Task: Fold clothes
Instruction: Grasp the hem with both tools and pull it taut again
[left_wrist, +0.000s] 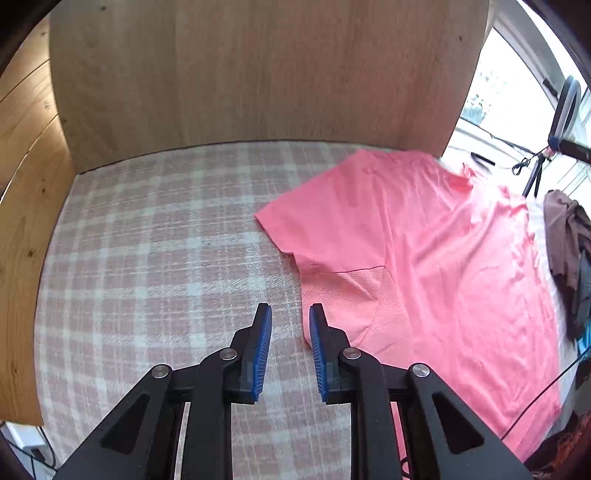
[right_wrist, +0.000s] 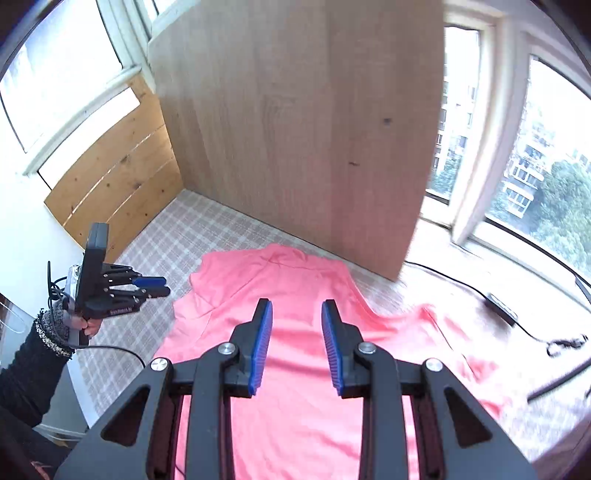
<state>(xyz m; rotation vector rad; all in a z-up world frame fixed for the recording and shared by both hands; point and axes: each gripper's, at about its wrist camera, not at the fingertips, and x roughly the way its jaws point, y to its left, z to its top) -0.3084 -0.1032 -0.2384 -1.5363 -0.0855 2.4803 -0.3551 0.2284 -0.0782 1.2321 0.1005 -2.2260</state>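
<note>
While both tools hang above the bed, the inventory reads as follows. Coral-pink short-sleeved T-shirt (right_wrist: 295, 295): spread mostly flat on the pink-and-white checked bedcover (left_wrist: 155, 236), filling the lower centre of the right wrist view and the right half of the left wrist view, collar end toward the tall pale wooden board (right_wrist: 295, 129) at top centre; one sleeve points to the left of the frame, with a mesh panel beneath it. Left gripper (left_wrist: 290, 347), black with blue ribbed pads: jaws parted a little, nothing between them, poised over the cover just beside the shirt's left edge; also seen at left of the right wrist view, held by a hand (right_wrist: 88, 325) in a dark knitted sleeve. Right gripper (right_wrist: 297, 343), same make: jaws released, empty, above the shirt's middle. Heap of brown and dark garments (left_wrist: 569, 251): right edge of the left wrist view, beyond the shirt. Black cable (right_wrist: 480, 291): on the windowsill side, right.
</note>
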